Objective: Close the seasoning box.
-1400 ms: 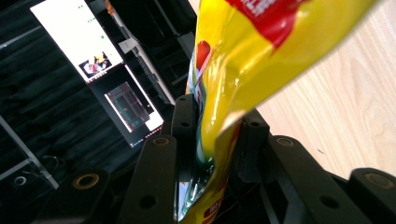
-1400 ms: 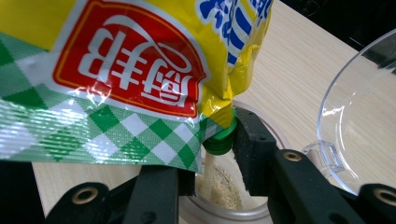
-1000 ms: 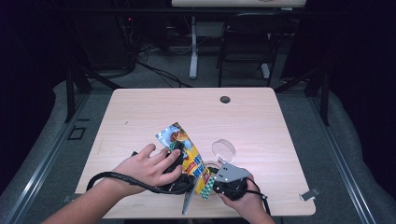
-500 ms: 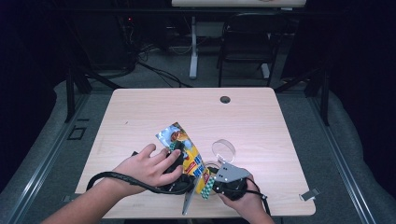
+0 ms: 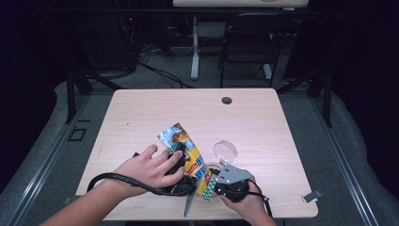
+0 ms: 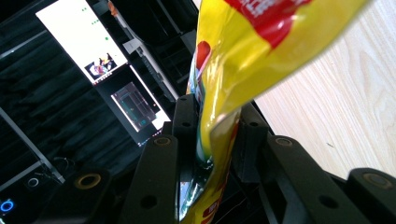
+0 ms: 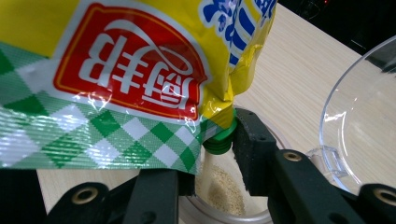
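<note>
Stillness is the news here: compared with the high view a second ago, neither hand has shifted, the pouch lies at the same slant and both sets of jaws keep the same gap. I read that as a steady pour being held, not a new step starting.

At the near left of the surface [image 5: 155, 108], the left hand [image 5: 148, 170] wraps the left gripper [image 5: 184, 165]. In the left gripper view its jaws are clamped on a fold of the yellow pouch [image 6: 243, 51], the foil pinched flat between the pads.

The pouch [image 5: 186, 147] runs from its blue far end, raised toward the middle of the surface, down to the near edge. It is tilted so its green spout [image 7: 218, 140] points downward.

Just right of it, the right gripper [image 5: 210, 182] holds the spout corner. In the right gripper view one pad presses against the spout, the other is hidden behind the checked foil, so the jaws look closed on the pouch.

Below the spout stands a clear jar [image 7: 224, 198] with pale granules in the bottom. Its clear lid [image 5: 226, 151] lies just beyond, to the far right. The jar looks barely filled, so the pour likely has a way to go.
</note>
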The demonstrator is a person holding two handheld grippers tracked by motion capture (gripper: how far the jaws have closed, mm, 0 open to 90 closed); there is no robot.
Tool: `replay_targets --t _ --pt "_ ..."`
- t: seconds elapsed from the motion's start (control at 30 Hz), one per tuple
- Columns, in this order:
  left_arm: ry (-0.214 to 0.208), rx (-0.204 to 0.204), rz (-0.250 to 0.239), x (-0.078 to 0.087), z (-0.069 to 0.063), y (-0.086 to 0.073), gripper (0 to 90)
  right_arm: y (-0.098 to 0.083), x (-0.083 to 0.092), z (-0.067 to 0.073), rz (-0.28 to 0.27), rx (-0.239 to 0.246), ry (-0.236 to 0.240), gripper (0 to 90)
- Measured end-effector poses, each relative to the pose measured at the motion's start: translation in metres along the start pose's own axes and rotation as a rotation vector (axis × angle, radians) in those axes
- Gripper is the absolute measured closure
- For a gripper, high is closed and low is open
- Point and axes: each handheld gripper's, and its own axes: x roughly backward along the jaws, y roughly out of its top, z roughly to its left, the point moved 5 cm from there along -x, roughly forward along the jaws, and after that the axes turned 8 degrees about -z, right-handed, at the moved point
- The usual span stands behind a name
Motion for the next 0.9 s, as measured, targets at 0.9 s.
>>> replay_targets --t 0.9 --pt "-0.004 -0.011 0.0 0.0011 0.0031 -0.0016 74.4 0.002 -0.002 0.0012 -0.019 -0.024 0.018 70.7"
